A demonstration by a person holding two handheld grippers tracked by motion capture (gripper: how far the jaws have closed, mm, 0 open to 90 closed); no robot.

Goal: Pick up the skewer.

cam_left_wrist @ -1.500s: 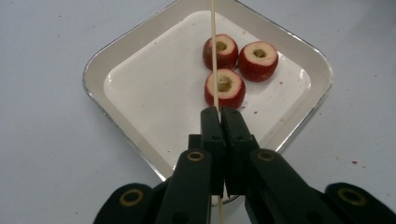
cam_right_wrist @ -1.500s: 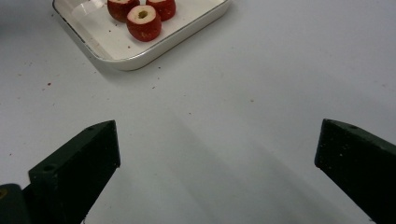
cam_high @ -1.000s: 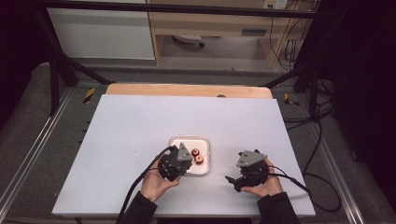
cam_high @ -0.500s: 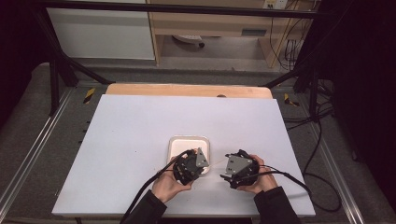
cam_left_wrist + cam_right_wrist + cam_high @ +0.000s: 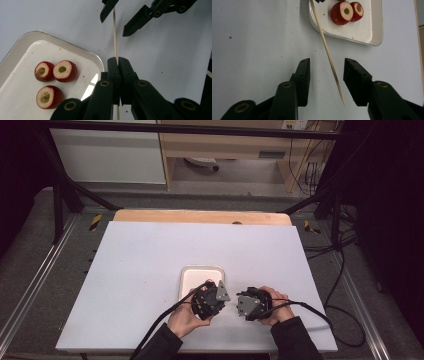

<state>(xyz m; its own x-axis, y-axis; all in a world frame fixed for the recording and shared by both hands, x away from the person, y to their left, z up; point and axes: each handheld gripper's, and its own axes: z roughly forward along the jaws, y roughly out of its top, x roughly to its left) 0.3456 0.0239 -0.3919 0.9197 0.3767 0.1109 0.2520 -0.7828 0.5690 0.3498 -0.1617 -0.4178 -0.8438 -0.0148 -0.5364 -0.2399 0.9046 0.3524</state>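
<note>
At the near edge of the desk (image 5: 150, 270) the person holds two tongs close together, tips toward each other. The left tongs (image 5: 117, 61) are fully closed on a thin wooden stick (image 5: 115, 32), which stands out straight from the tips. The free end of the stick lies between the jaws of the right tongs (image 5: 326, 75). These jaws have just been closing, but they are half open and their pads do not touch the stick; there is a gap on both sides.

Just behind the left tongs, near the middle of the near edge, a white tray (image 5: 187, 275) rests on the desk. In it lie three red fruit pieces (image 5: 65, 71), each with a hole through the pale middle, two touching and one near them.
</note>
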